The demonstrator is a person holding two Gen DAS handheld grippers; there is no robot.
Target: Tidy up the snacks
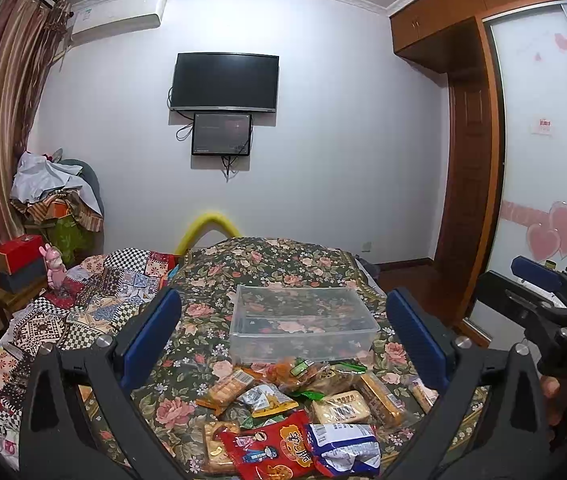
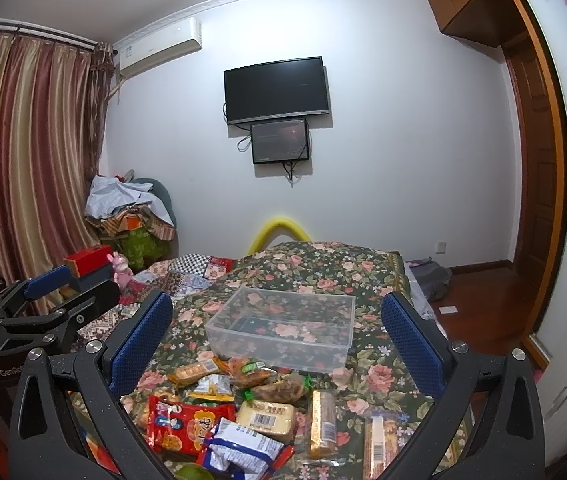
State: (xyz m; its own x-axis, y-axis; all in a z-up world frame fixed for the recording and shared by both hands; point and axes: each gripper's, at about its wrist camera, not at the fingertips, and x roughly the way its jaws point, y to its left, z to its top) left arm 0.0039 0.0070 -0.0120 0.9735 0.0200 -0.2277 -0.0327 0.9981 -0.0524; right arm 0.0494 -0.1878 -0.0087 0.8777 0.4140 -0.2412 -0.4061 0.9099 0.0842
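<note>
A clear plastic box (image 1: 303,322) stands empty on the floral cloth, also in the right wrist view (image 2: 283,328). In front of it lies a pile of snack packets (image 1: 295,404), among them a red packet (image 1: 271,448), a blue-white packet (image 1: 343,446) and a pale cake packet (image 1: 339,406); the pile shows in the right wrist view too (image 2: 243,404). My left gripper (image 1: 283,336) is open and empty above the pile. My right gripper (image 2: 275,336) is open and empty, and shows at the right edge of the left view (image 1: 551,300). The left gripper shows at the left (image 2: 51,300).
The floral cloth (image 1: 267,264) covers a raised surface with a patchwork quilt (image 1: 95,296) to its left. A red box (image 1: 17,254) and a pink toy (image 1: 54,266) stand far left. A wardrobe (image 1: 543,152) is on the right.
</note>
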